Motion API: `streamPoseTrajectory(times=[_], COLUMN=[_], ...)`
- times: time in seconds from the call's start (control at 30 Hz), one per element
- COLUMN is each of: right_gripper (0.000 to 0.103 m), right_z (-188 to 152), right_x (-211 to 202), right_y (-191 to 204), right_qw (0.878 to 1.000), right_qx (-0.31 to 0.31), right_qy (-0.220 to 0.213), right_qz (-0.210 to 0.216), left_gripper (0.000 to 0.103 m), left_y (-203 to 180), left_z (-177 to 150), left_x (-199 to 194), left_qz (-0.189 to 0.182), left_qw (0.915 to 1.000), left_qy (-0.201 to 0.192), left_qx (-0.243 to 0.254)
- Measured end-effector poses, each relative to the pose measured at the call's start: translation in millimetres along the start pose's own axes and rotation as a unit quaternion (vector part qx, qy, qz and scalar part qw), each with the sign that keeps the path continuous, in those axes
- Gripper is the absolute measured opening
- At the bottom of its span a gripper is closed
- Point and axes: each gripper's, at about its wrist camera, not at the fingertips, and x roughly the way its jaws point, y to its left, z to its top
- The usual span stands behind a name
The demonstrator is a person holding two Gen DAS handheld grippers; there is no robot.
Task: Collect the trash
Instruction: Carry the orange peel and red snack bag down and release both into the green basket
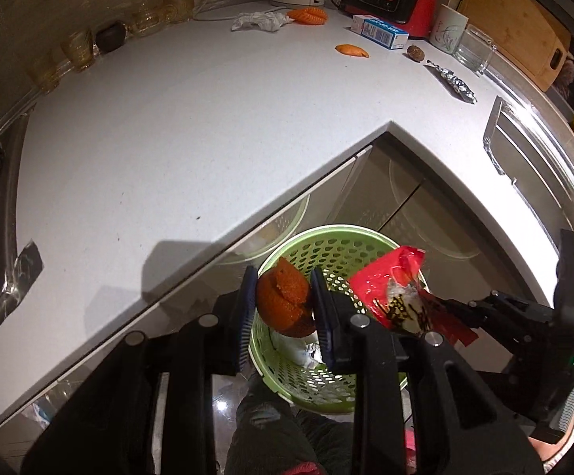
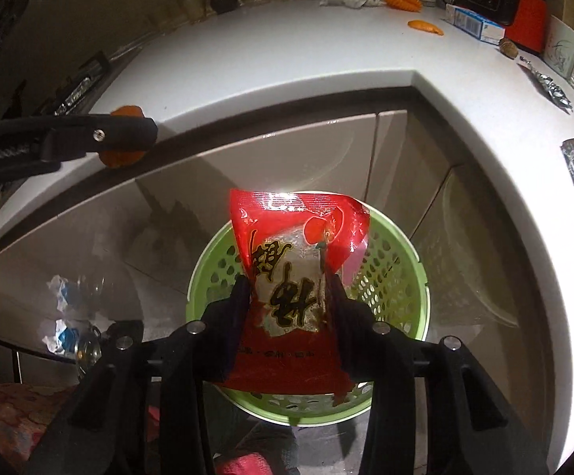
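Left claw point(image 1: 283, 303) clamps the orange peel point(image 1: 285, 301) over the green basket point(image 1: 326, 245), hiding most of its bottom; something white shows there, hard to identify. Right claw point(image 2: 289, 297) grips the red wrapper point(image 2: 295, 237) above the same basket. More peel point(image 1: 352, 50), tissue point(image 1: 259, 20) and foil point(image 1: 455, 83) lie on the surface point(image 1: 168, 138).
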Motion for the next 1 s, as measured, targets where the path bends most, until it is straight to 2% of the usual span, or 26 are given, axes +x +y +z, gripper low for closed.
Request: streamPoseTrajectory(times=[0.07,0.23,0.4,0.57,0.73,0.8,0.87,0.93,1.0], right_gripper=[0.056,0.072,0.079,0.087,0.09,0.093,0.093,0.093,0.093], right_z=[-2,-4,-5,-12,-12,-11,-11,-12,-12], right_x=[10,14,-10,-56,-98,-110,-117,-121,-124], right_y=[1,3,-2,-16,-30,-35,-37,-40,-44], right_qw=[1.0,1.0,1.0,0.999,0.996,0.994,0.994,0.993,0.993], right_qx=[-0.002,0.001,0.006,0.023,0.037,0.04,0.041,0.043,0.046], right_qy=[0.008,0.016,0.001,-0.04,-0.076,-0.086,-0.093,-0.096,-0.098], right_qz=[0.005,0.011,0.004,-0.016,-0.036,-0.045,-0.051,-0.052,-0.053], left_gripper=[0.027,0.027,0.027,0.027,0.028,0.036,0.057,0.073,0.078], left_y=[-1,-3,-10,-21,-39,-49,-58,-65,-69], left_z=[-5,-10,-14,-18,-23,-25,-27,-28,-26], left_x=[-2,-4,4,16,29,33,32,28,24], left_qz=[0.003,0.005,0.001,-0.013,-0.033,-0.037,-0.035,-0.025,-0.023], left_qw=[1.0,1.0,0.9999,0.9994,0.998,0.9972,0.9972,0.9976,0.9977], left_qy=[0.0,0.0,0.009,0.023,0.04,0.046,0.042,0.032,0.024], left_qx=[0.002,0.007,0.012,0.022,0.036,0.046,0.051,0.057,0.059])
